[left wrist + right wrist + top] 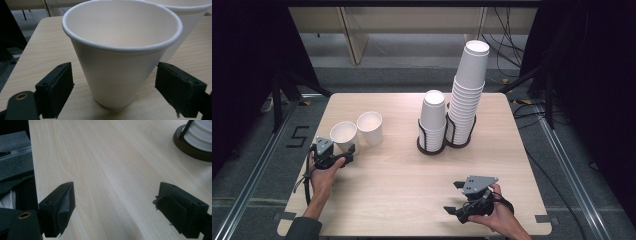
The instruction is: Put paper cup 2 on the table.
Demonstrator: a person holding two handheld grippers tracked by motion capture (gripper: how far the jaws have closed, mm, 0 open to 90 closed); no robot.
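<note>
The empty paper cup, light and easily crushed, stands at the table's left edge between the spread jaws of the left gripper; grip gently at mid-wall.

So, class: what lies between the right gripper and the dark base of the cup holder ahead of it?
Bare wooden table; the right gripper view shows nothing from the right gripper to the holder base.

My high view looks from above my side, forward and down on the whole table. The camera on my left gripper sits very near the paper cup, facing far. The one on my right gripper looks low across the table towards the cup holder, which the high view shares.
</note>
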